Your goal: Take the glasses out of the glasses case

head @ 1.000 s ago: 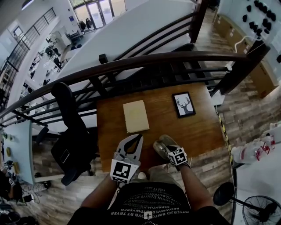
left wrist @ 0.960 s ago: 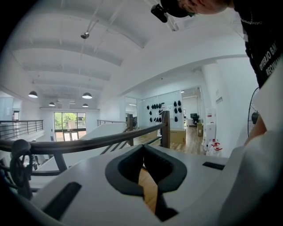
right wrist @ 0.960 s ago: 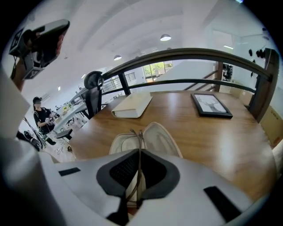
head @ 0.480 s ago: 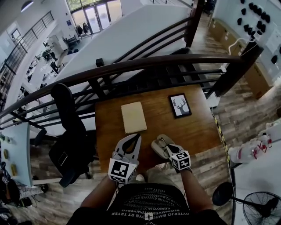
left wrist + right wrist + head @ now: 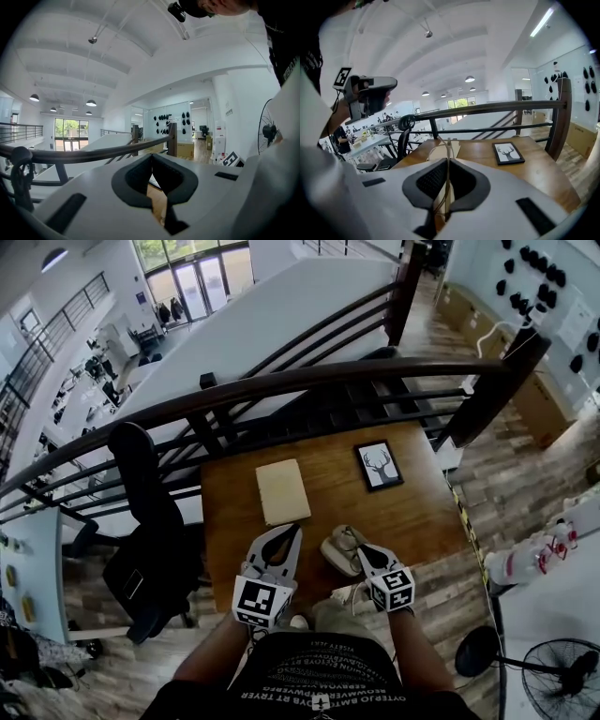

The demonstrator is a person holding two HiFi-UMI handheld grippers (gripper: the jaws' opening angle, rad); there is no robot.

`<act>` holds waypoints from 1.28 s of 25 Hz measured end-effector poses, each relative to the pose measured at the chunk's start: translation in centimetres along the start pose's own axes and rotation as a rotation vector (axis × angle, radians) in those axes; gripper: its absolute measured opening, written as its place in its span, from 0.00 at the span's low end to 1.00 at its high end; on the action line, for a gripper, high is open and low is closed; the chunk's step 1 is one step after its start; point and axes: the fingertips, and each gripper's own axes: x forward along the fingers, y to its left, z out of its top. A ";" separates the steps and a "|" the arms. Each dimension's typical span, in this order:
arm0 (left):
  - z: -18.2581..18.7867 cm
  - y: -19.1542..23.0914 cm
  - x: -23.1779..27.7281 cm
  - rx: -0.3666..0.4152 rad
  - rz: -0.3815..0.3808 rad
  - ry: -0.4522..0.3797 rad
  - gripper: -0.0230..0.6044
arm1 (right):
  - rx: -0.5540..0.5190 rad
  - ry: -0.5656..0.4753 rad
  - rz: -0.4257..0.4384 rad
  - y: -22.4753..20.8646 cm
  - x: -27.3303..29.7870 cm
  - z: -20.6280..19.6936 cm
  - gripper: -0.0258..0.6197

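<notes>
Thin-framed glasses (image 5: 339, 551) are pinched in the right gripper's (image 5: 447, 161) closed jaws, over the wooden table's (image 5: 422, 512) near edge. The beige glasses case (image 5: 283, 491) lies flat beyond. The left gripper's (image 5: 151, 159) jaws are pressed together, empty. The shirt print (image 5: 319, 679) is unreadable.

Left claw (image 5: 151, 156): tips together, nothing held between them. Wooden surface (image 5: 157, 202) shows through the gap behind the tips. Dark railing (image 5: 84, 154) crosses ahead of me. Fan (image 5: 270, 132) at right. Ceiling lamps (image 5: 91, 102) lit.
</notes>
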 end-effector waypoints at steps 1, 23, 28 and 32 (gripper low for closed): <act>-0.1 -0.1 -0.1 0.002 -0.004 0.000 0.08 | -0.006 -0.015 -0.002 0.2 -0.4 0.5 0.08; 1.9 -3.3 -2.1 0.026 -0.077 -0.031 0.08 | -0.112 -0.300 -0.044 5.0 -9.3 11.1 0.08; 2.2 -3.4 -2.6 0.024 -0.082 -0.042 0.08 | -0.135 -0.349 -0.052 6.1 -11.2 13.2 0.08; 2.2 -3.5 -2.9 0.025 -0.087 -0.041 0.08 | -0.139 -0.389 -0.063 6.5 -12.6 14.5 0.08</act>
